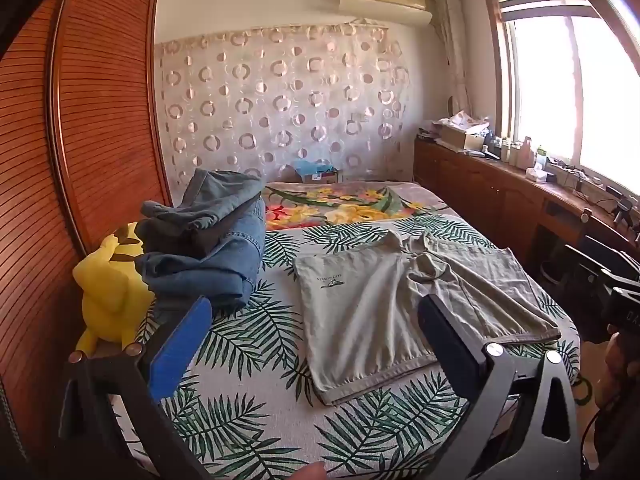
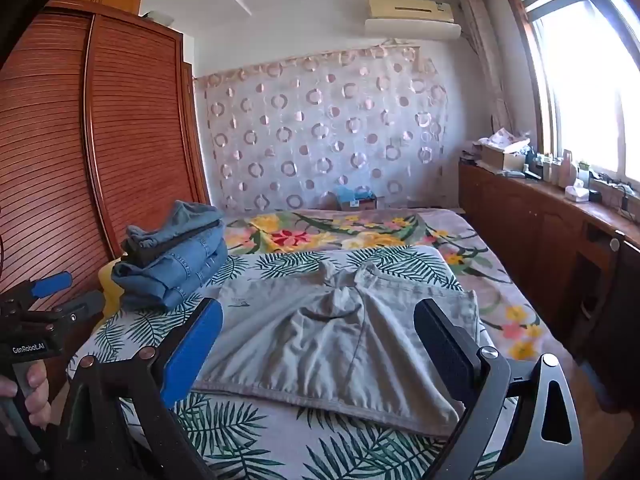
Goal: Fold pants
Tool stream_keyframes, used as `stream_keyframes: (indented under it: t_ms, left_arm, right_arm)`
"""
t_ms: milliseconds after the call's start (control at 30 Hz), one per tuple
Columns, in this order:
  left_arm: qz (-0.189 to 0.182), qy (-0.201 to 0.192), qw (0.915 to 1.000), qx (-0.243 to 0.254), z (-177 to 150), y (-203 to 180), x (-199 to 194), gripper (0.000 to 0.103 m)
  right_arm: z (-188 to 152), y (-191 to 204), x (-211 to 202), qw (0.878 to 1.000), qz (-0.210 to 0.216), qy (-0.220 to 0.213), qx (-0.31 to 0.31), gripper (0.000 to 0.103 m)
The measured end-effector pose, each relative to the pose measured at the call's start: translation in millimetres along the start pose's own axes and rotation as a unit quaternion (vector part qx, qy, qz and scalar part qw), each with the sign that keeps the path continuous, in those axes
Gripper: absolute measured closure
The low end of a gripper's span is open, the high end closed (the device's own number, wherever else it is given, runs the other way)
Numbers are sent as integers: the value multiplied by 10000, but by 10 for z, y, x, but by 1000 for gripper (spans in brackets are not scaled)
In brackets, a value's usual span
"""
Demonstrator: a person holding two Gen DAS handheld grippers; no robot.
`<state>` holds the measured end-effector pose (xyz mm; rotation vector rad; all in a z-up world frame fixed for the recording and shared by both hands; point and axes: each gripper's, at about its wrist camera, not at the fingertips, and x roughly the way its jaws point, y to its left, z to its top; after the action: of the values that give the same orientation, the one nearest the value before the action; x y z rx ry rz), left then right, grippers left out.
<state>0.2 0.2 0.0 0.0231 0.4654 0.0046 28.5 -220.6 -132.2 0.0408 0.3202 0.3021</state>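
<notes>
Light grey-green shorts (image 1: 400, 304) lie spread flat on the leaf-print bed cover (image 1: 248, 340), waistband toward me, legs pointing away; they also show in the right wrist view (image 2: 332, 340). My left gripper (image 1: 316, 316) is open and empty, held above the near edge of the bed, left of the shorts' middle. My right gripper (image 2: 318, 328) is open and empty, hovering over the waistband. The left gripper also shows at the left of the right wrist view (image 2: 60, 296), open.
A stack of folded jeans (image 1: 208, 240) sits at the bed's left, also in the right wrist view (image 2: 172, 264). A yellow plush toy (image 1: 108, 284) lies beside it. A wooden wardrobe (image 1: 80, 120) stands left, a cluttered wooden counter (image 1: 520, 184) under the window right.
</notes>
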Motion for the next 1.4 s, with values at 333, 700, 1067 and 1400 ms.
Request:
stream_keyframes:
  t_ms: [333, 700, 1067, 1400]
  left_arm:
    - [-14, 24, 10000, -15, 5, 16, 6, 0]
    - [-90, -28, 9999, -43, -38, -41, -58, 0]
    - [-121, 19, 9999, -35, -92, -17, 14, 0]
    - [-120, 25, 9999, -28, -107, -15, 22, 0]
  right_arm:
    - [-26, 22, 47, 10000, 47, -21, -71, 6]
    - [-41, 69, -13, 9999, 35, -26, -103, 6]
    - [-39, 62, -9, 9999, 36, -2, -107, 6]
    - [-49, 70, -15, 9999, 47, 7, -97, 6]
